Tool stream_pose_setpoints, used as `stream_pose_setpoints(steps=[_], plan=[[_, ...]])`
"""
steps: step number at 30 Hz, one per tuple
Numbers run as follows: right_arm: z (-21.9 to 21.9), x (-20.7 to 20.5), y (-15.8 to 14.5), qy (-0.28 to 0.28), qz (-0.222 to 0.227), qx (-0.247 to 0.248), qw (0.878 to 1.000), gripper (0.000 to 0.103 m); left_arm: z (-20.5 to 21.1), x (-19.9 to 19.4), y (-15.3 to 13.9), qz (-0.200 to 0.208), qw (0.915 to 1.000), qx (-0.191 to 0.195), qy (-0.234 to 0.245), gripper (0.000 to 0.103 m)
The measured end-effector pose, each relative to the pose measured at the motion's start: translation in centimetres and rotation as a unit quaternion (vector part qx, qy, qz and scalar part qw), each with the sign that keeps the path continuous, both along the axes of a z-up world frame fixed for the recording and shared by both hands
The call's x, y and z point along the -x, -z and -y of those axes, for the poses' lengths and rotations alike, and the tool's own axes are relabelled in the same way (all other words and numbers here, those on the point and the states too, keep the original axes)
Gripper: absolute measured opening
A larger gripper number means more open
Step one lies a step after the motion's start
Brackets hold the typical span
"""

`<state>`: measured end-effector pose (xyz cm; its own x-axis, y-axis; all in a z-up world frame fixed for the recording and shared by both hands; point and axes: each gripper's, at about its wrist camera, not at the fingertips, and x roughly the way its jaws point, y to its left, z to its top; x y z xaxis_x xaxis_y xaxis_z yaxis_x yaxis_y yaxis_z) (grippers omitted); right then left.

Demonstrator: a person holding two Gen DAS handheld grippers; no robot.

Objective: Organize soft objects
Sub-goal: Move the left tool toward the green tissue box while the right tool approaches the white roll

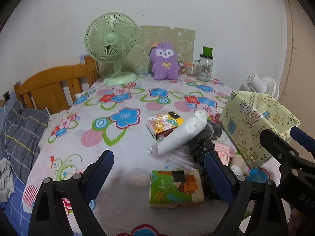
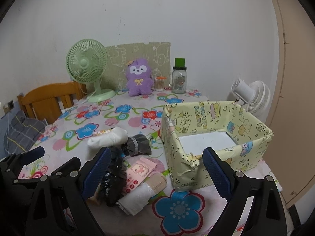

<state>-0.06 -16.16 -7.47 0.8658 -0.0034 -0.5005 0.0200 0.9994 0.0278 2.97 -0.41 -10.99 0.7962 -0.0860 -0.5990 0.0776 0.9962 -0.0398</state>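
The floral bench [image 2: 178, 210] carries a yellow paper-wrapped box [image 2: 216, 141] printed "HAPPY BIRTHDAY", open-topped, near the right edge. Beside it lies a heap of soft objects: a white rolled cloth [image 2: 110, 139], grey fabric [image 2: 137, 143] and a pink packet [image 2: 137, 174] with unreadable print. The left gripper [image 1: 159, 174] and right gripper [image 2: 155, 174] both hover spread, grasping nothing.

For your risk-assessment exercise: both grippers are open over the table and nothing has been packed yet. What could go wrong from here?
1. The yellow box sits close to the table's right edge; dropping items in could nudge it off.
2. The soft items are piled together; grabbing the white roll may drag the grey bundle along.
3. The black plastic bag looks slippery and may slide from the fingers.
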Motion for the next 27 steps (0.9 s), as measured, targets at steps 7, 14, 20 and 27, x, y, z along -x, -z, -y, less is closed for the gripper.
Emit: stream_pose_setpoints(steps=[7,14,20,27], plan=[[0.1,1.3,-1.2,0.005,0.016,0.0,1.0,0.096,0.2,1.2,-1.6,0.024,0.9997,-0.003,0.001,0.095],[0.3,2.4,-2.0,0.01,0.026,-0.005,1.0,0.096,0.5,2.3,-2.5,0.037,0.9993,-0.007,0.002,0.095],[0.4,3.0,-2.4,0.014,0.031,-0.005,0.999,0.096,0.5,3.2,-3.3,0.047,0.9989,-0.006,0.002,0.095],[0.3,3.2,-1.9,0.024,0.024,-0.008,0.999,0.091,0.6,3.5,-3.3,0.047,0.9988,-0.007,0.004,0.095]])
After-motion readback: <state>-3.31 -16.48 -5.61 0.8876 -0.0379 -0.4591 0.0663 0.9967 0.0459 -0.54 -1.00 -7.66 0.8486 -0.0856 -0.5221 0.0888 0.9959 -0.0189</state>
